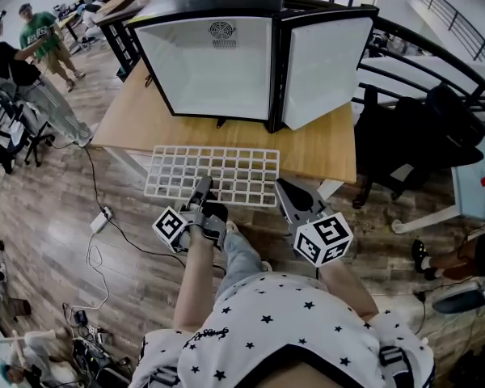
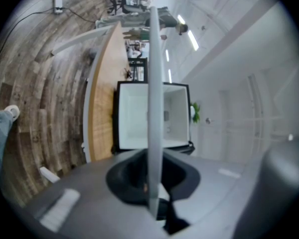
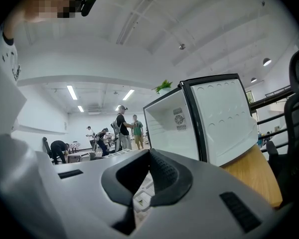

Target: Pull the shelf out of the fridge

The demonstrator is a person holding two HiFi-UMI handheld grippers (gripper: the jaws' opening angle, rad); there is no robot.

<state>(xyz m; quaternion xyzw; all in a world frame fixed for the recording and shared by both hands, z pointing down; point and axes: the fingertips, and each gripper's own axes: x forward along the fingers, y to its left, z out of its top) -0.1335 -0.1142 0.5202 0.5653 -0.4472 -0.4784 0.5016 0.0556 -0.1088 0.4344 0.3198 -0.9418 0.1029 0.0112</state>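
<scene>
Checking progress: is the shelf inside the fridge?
No, the white shelf is outside the open fridge, over the front edge of the table.

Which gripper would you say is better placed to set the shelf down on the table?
Left, probably: the left gripper grips the near edge of the white grid shelf, while the right gripper is empty near its corner.

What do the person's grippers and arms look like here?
The left gripper and right gripper are grey, with dark ribbed pads, and each carries a white cube with black square markers. No cables show. The left hand wears a black glove; the shirt is white, short-sleeved, with black stars.
</scene>
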